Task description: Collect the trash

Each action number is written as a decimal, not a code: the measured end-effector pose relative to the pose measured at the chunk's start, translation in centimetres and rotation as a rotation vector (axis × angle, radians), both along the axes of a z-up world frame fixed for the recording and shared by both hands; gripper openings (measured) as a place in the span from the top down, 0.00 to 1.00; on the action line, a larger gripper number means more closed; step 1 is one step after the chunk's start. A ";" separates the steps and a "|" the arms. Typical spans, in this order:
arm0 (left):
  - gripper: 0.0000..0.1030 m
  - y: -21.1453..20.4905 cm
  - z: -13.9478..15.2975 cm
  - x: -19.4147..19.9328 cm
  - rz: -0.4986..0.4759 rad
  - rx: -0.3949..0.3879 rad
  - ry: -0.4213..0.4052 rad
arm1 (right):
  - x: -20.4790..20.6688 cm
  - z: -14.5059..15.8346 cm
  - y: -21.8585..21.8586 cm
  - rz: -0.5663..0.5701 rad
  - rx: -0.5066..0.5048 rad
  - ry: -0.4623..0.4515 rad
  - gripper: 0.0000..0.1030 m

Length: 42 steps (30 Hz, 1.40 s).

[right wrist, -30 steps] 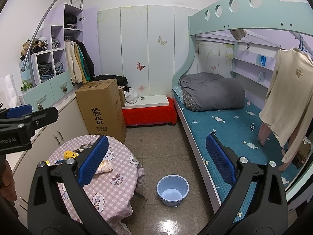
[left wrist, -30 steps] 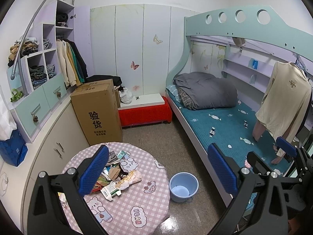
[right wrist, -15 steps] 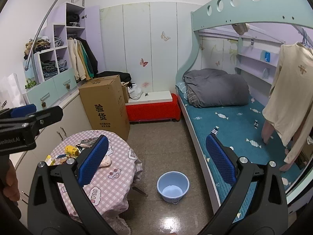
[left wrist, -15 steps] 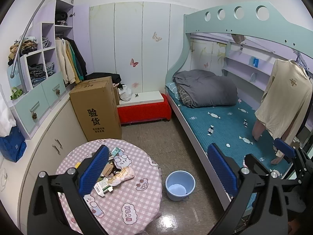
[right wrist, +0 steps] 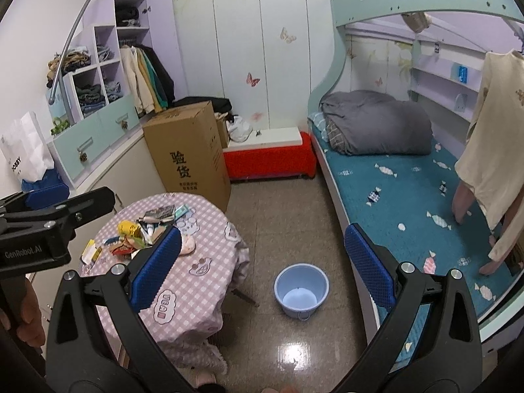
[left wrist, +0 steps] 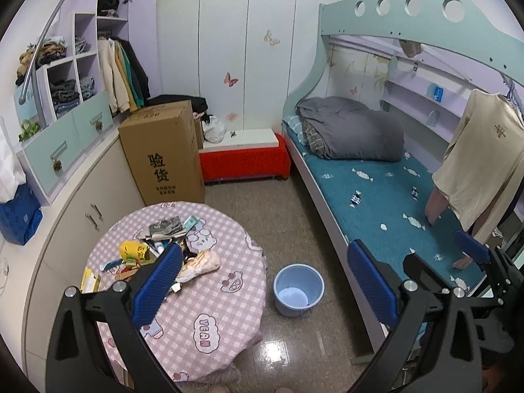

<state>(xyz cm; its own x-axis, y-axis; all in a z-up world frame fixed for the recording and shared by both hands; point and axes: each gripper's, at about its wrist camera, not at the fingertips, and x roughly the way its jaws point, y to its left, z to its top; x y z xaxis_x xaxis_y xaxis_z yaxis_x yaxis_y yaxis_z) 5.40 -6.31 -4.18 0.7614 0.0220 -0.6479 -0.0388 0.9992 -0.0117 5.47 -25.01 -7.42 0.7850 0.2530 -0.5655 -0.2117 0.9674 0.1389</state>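
A pile of wrappers and packets (left wrist: 154, 249) lies on a round table with a pink checked cloth (left wrist: 209, 308); the pile also shows in the right wrist view (right wrist: 140, 232). A light blue bucket (left wrist: 298, 290) stands on the floor to the table's right, also in the right wrist view (right wrist: 301, 290). My left gripper (left wrist: 262, 281) is open and empty, held high above the table's near edge. My right gripper (right wrist: 258, 262) is open and empty, above the floor near the bucket.
A tall cardboard box (left wrist: 163, 154) stands behind the table by the cabinets (left wrist: 82, 209). A red bench (left wrist: 242, 160) is at the back wall. A bunk bed (left wrist: 393, 196) with a grey duvet fills the right side. A hanging beige shirt (left wrist: 484, 163) is at right.
Both grippers have drawn back and risen a little, so the table and the bucket sit further into view. Both stay open and empty.
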 end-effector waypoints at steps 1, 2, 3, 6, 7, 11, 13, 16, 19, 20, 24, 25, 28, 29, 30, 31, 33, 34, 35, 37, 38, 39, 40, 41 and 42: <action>0.04 0.4 -0.3 0.2 0.004 -0.003 0.008 | 0.1 -0.2 0.3 0.000 0.005 0.009 0.06; 0.04 0.7 -0.5 0.4 0.004 -0.007 0.017 | 0.1 -0.4 0.6 0.000 0.007 0.015 0.06; 0.04 1.3 -0.9 0.6 0.003 -0.014 0.031 | 0.3 -0.7 1.2 -0.001 0.005 0.024 0.06; 0.04 3.1 -1.9 1.1 0.000 -0.026 0.055 | 0.8 -1.2 2.9 0.001 0.000 0.041 0.06; 0.04 3.7 -2.2 1.2 -0.003 -0.031 0.061 | 1.1 -1.5 3.8 0.000 -0.004 0.052 0.06; 0.04 7.9 -4.0 2.1 0.004 -0.055 0.097 | 2.5 -2.8 7.7 0.010 -0.017 0.106 0.06; 0.04 10.9 -5.3 2.6 0.028 -0.058 0.124 | 3.4 -4.0 10.5 0.023 -0.031 0.139 0.06; 0.04 16.3 -7.6 3.3 0.079 -0.051 0.169 | 4.6 -6.0 14.5 0.036 -0.040 0.186 0.06; 0.04 22.3 -10.2 4.0 0.146 -0.026 0.209 | 6.1 -8.8 18.6 0.047 -0.025 0.256 0.06; 0.04 24.1 -11.2 4.2 0.167 -0.017 0.229 | 6.6 -9.8 19.9 0.048 -0.020 0.282 0.06; 0.04 32.9 -16.4 5.1 0.246 -0.018 0.343 | 9.3 -14.7 25.3 0.042 0.023 0.424 0.06; 0.04 34.8 -17.7 5.3 0.266 -0.019 0.370 | 9.7 -15.8 26.2 0.035 0.032 0.452 0.06; 0.04 39.7 -21.0 5.8 0.292 -0.008 0.435 | 11.1 -19.0 28.8 0.004 0.067 0.534 0.06; 0.04 41.1 -22.2 5.9 0.299 -0.006 0.451 | 11.5 -20.0 29.4 -0.007 0.068 0.560 0.06; 0.04 42.6 -23.3 6.0 0.301 -0.005 0.471 | 11.9 -20.9 30.0 -0.018 0.064 0.579 0.06; 0.04 43.6 -24.3 6.2 0.296 -0.007 0.490 | 12.0 -21.4 30.2 -0.022 0.063 0.585 0.06; 0.05 45.0 -26.4 6.6 0.289 -0.016 0.528 | 12.8 -22.6 31.1 -0.042 0.057 0.602 0.06; 0.05 45.9 -27.7 6.9 0.286 -0.031 0.554 | 13.2 -23.2 31.2 -0.059 0.068 0.617 0.06; 0.06 46.2 -28.6 7.1 0.285 -0.037 0.566 | 13.5 -23.6 31.1 -0.077 0.082 0.623 0.06; 0.13 46.8 -30.2 7.7 0.280 -0.049 0.588 | 14.3 -23.8 30.7 -0.122 0.095 0.607 0.06; 0.20 47.0 -30.7 8.0 0.272 -0.061 0.598 | 14.7 -23.8 30.6 -0.137 0.099 0.601 0.06; 0.27 47.1 -31.4 8.4 0.268 -0.065 0.611 | 15.2 -23.9 30.5 -0.150 0.102 0.599 0.06; 0.28 47.2 -31.9 8.8 0.263 -0.062 0.625 | 15.8 -24.2 30.4 -0.164 0.101 0.602 0.06; 0.32 47.1 -32.3 9.2 0.256 -0.041 0.628 | 16.5 -24.5 30.4 -0.176 0.099 0.605 0.06; 0.44 47.0 -32.5 9.5 0.250 -0.034 0.627 | 17.1 -24.9 30.3 -0.197 0.098 0.604 0.06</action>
